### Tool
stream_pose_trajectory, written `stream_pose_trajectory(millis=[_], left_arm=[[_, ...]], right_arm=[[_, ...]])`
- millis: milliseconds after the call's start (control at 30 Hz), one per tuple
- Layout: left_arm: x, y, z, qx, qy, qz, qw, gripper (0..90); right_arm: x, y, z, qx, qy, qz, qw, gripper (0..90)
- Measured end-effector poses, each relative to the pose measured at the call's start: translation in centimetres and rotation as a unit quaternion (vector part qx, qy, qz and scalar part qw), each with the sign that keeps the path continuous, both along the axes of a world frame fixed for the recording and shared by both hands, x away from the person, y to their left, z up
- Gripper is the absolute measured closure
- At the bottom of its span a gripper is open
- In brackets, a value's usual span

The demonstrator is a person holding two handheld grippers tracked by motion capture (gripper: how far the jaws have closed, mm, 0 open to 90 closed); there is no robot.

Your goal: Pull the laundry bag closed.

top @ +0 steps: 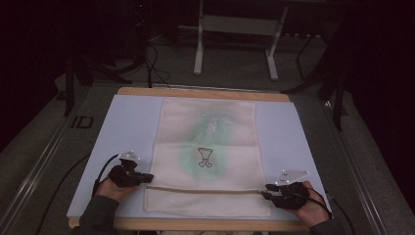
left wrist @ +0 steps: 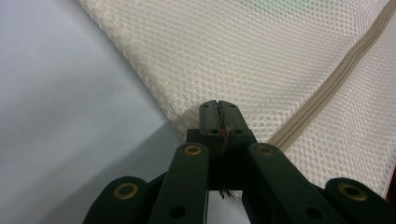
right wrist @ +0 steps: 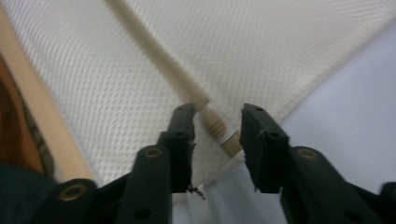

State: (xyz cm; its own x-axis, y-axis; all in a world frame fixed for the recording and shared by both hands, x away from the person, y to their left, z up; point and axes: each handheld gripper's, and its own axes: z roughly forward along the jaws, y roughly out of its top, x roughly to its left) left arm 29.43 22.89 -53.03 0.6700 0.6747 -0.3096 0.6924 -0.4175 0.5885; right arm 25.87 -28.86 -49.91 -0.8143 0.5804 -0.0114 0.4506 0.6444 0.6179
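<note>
A white mesh bag (top: 171, 147) lies flat on a light blue mat (top: 127, 127), with a green printed cloth (top: 215, 132) showing through it. A beige zipper (top: 203, 190) crosses the bag near its front edge. My left gripper (top: 145, 177) is at the zipper's left end. In the left gripper view that gripper (left wrist: 218, 108) is shut on the bag's edge (left wrist: 243, 51), beside the zipper (left wrist: 327, 88). My right gripper (top: 266, 190) is at the zipper's right end. In the right gripper view it (right wrist: 217, 114) stands open, with the zipper pull (right wrist: 215, 125) between its jaws, untouched.
The mat rests on a wooden table (top: 203, 93), whose front edge (right wrist: 42, 112) runs close to my right gripper. Beyond the table are a grey floor, white table legs (top: 198, 54) and dark cables (top: 154, 63).
</note>
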Motion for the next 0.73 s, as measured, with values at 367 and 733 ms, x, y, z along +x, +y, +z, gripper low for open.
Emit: stream_pose_trajectory(millis=[367,733], left_arm=[[-0.1,-0.4,0.3,0.017,-0.013,-0.009,0.9997,88.4],[-0.2,-0.6,0.7,0.031,-0.05,0.002,0.9983,82.0]], right_arm=[[1.0,-0.6,-0.5,0.024,-0.043,-0.059,0.997,56.5],[3.0,-1.5,-2.6,0.033,-0.062,-0.15,0.9862,55.5]])
